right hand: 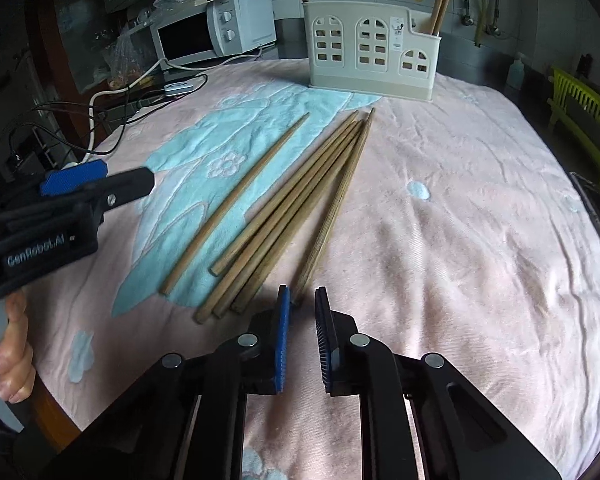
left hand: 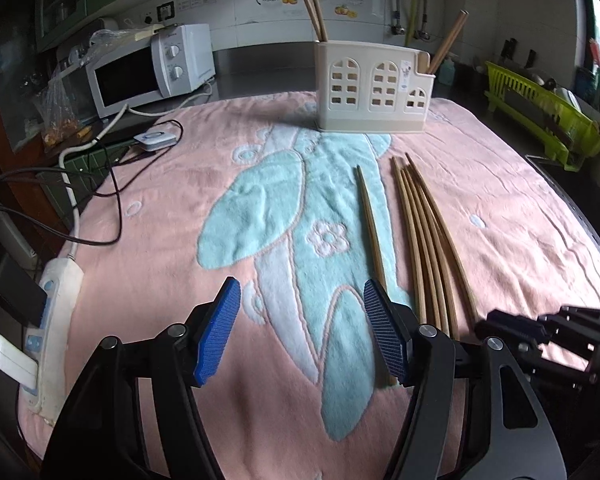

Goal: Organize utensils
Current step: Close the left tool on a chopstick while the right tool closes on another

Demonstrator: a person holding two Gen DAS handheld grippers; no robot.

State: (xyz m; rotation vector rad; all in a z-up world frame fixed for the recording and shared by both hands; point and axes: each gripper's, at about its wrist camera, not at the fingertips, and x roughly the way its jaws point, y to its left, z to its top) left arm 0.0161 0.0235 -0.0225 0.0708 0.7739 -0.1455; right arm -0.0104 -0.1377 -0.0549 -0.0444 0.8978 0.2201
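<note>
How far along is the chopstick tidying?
Done: a few chopsticks stand in the holder. In hand: nothing; left tongs open, right tongs nearly closed at the end of the nearest chopstick, not visibly gripping. Left: the loose chopsticks on the towel.

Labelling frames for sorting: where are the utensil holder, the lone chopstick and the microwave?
utensil holder (left hand: 374, 92): left wrist view, front wall.
lone chopstick (right hand: 236, 200): right wrist view, mid-shaft.
microwave (left hand: 140, 76): left wrist view, dark door.
</note>
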